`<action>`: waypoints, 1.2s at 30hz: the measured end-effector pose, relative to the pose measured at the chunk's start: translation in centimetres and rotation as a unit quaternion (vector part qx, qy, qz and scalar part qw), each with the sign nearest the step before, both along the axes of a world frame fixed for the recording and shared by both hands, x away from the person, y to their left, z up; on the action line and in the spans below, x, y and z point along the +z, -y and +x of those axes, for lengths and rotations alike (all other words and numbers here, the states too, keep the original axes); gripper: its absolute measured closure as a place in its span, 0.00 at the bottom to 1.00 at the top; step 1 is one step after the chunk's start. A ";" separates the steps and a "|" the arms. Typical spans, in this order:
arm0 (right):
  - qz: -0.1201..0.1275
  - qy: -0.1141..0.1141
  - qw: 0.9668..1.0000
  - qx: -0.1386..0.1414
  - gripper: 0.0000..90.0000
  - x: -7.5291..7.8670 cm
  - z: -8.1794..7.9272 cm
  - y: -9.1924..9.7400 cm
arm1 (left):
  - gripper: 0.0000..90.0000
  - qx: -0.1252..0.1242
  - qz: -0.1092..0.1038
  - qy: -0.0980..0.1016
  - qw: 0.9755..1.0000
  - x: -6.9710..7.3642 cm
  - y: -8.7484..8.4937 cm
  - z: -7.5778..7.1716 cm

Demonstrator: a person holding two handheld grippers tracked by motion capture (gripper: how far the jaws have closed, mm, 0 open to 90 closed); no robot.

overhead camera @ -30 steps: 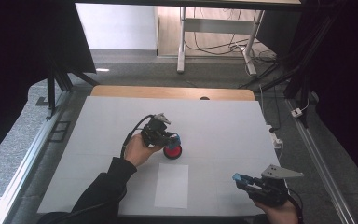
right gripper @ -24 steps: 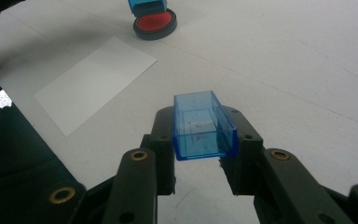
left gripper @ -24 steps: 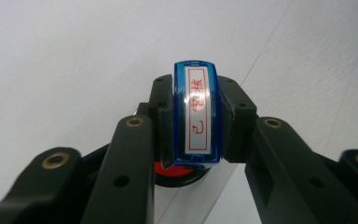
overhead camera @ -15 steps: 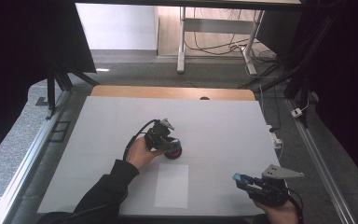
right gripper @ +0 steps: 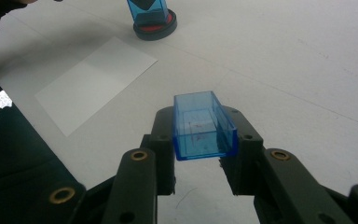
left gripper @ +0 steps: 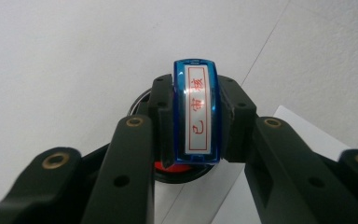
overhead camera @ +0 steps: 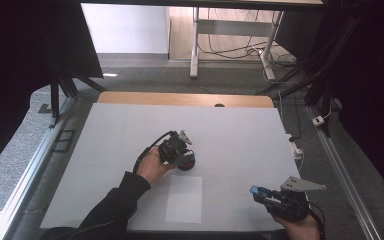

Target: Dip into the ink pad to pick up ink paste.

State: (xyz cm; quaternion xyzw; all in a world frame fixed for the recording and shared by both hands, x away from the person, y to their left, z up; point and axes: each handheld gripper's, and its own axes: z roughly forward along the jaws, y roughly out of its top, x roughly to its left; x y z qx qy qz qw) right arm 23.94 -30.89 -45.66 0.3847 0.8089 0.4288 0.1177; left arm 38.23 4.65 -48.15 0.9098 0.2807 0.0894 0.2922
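Observation:
My left gripper (overhead camera: pixel 176 148) is shut on a blue stamp (left gripper: pixel 196 112) that carries a white label with red characters. The stamp stands on end over a round black ink pad (overhead camera: pixel 186 163) with a red centre, and its lower end sits in the pad (left gripper: pixel 164 168). Near the table's front right, my right gripper (overhead camera: pixel 260 192) is shut on a clear blue rectangular cap (right gripper: pixel 203 125) held above the white surface. In the right gripper view the stamp (right gripper: pixel 148 10) and ink pad (right gripper: pixel 156 29) appear at the top.
A white sheet of paper (overhead camera: pixel 184 199) lies flat just in front of the ink pad, between the two hands. The white table mat (overhead camera: pixel 240 130) ends in a wooden strip at the far edge. Metal rails run along both sides.
The left hand has edged slightly nearer and to the right, bringing the stamp down over the ink pad. The right hand has kept still with the cap.

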 end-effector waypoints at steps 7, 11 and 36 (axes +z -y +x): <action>0.000 0.000 1.000 0.000 0.76 0.0 0.0 0.0 | 0.78 0.007 -0.019 -0.023 1.000 -0.1 -0.4 0.5; 0.001 0.000 1.000 0.001 0.76 0.0 0.0 0.0 | 0.78 0.010 -0.049 -0.046 0.998 -0.4 -1.2 1.2; 0.000 0.002 1.000 0.003 0.76 0.0 0.0 0.0 | 0.78 0.014 -0.075 -0.030 0.997 -0.9 -1.7 0.8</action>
